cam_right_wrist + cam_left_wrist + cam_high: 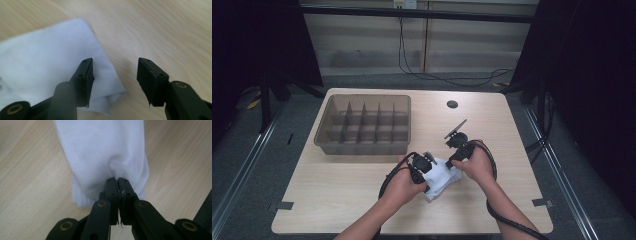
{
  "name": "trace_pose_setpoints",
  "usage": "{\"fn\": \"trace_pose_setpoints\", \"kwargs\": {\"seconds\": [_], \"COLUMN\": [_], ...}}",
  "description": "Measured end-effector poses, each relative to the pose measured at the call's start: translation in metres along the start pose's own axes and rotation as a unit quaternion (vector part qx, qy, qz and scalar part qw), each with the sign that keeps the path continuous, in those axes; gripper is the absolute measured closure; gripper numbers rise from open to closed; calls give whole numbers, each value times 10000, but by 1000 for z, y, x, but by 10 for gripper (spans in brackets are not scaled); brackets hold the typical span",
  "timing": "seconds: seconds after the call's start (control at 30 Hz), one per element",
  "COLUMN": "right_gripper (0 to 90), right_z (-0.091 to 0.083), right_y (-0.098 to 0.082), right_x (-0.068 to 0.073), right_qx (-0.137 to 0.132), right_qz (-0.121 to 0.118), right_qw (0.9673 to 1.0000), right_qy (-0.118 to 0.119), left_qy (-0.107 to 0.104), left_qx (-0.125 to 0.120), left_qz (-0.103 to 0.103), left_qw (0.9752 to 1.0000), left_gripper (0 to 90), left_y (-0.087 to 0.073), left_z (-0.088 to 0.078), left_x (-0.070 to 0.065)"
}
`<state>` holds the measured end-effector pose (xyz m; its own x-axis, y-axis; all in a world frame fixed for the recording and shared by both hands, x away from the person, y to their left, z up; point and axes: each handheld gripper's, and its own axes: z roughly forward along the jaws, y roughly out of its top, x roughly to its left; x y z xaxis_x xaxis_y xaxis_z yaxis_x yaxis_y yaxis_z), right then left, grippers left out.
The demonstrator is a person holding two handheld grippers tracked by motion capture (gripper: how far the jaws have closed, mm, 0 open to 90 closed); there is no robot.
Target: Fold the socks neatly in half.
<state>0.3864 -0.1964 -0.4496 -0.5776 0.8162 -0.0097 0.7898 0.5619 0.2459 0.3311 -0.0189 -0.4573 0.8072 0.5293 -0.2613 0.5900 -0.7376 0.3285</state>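
White cloth: one piece of white fabric [443, 176] lies on the table [342, 185] near your edge, between your two hands. The ribbed hem in the left gripper view suggests a sock, though you cannot be sure from these views.

Left gripper [118, 181]: its jaws are pressed together on a pinch of the cloth, and the fabric puckers into the tips. You hold it this way, I judge, to anchor that end so the rest can be folded or pulled without sliding.

Right gripper [115, 72]: its jaws stand spread, with nothing between them. One jaw hangs over the cloth's corner and the other over bare wood, so the corner sits partly in the gap. That placement reads as lining up for a second grip on the free end.

Wood table: the pale top gives the cloth a flat base, which is why the work happens low and close to you.

Organiser bin [363, 125]: one grey-brown bin stands at the far left of the table, well apart from the cloth. Its dividers make three rows of five, so fifteen compartments, and the ones you can see into look empty. It probably waits there as the destination for the folded piece.

Dark disc [452, 104]: one small round mark or cap at the far side of the table, away from the work.

Count: one cloth, one bin, two grippers, two hands.
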Motion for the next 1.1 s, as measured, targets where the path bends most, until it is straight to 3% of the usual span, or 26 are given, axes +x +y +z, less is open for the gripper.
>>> {"fn": "trace_pose_setpoints", "kwargs": {"seconds": [0.17,0.3,0.37,0.57,0.87,1.1], "right_gripper": [494,503,506,495,477,495], "right_z": [8,10,10,5,-11,7], "right_y": [-10,-17,-21,-19,-16,-22], "right_x": [-6,-11,-15,-11,-5,-3], "right_qx": [112,124,60,54,-137,116], "right_qz": [168,109,266,128,84,150], "right_qw": [9998,9996,9996,9998,9997,9989], "right_qy": [-4,-217,-51,-134,162,431], "left_qy": [13,22,11,-5,1,0], "left_qx": [33,2,-20,-4,-7,-26], "left_qz": [27,27,5,-13,24,-4], "left_qw": [10000,10000,10000,10000,10000,10000], "left_gripper": [877,877,875,867,867,867], "left_y": [-1,-2,-2,-1,-1,-2], "left_z": [-1,-1,-1,0,-1,0], "left_x": [0,0,-1,0,0,0]}}
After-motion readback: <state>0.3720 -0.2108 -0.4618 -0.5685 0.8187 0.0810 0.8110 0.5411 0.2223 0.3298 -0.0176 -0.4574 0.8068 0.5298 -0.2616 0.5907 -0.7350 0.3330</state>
